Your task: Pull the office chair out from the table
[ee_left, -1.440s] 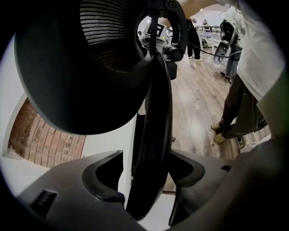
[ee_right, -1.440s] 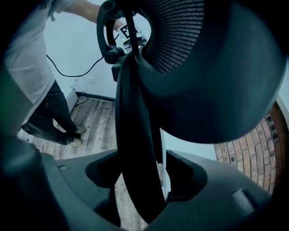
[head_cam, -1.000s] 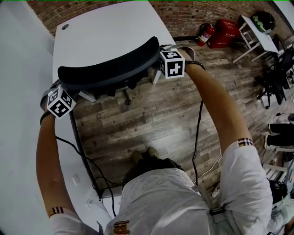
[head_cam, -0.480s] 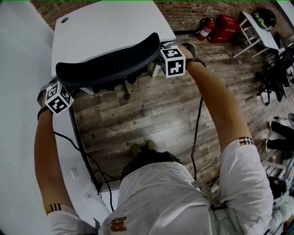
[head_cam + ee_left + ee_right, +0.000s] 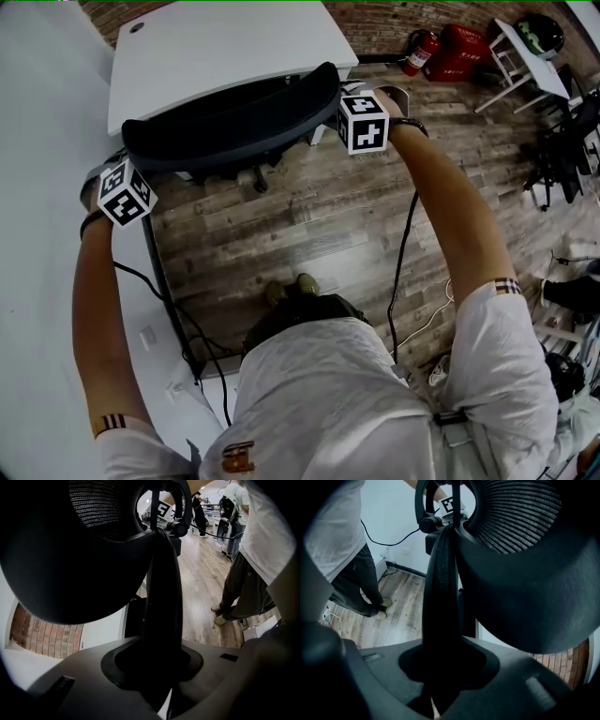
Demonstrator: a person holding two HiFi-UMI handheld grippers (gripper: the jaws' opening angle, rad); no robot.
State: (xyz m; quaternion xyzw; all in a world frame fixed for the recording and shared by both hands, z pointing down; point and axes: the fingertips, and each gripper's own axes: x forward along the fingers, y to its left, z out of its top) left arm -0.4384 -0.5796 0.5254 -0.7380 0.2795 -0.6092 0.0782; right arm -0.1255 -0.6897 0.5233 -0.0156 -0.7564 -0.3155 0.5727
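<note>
My left claw (image 5: 158, 667) and my right claw (image 5: 440, 667) have just squeezed shut on the two sides of the office chair (image 5: 230, 122) back. The chair stands right beside the white table (image 5: 225, 47).
</note>
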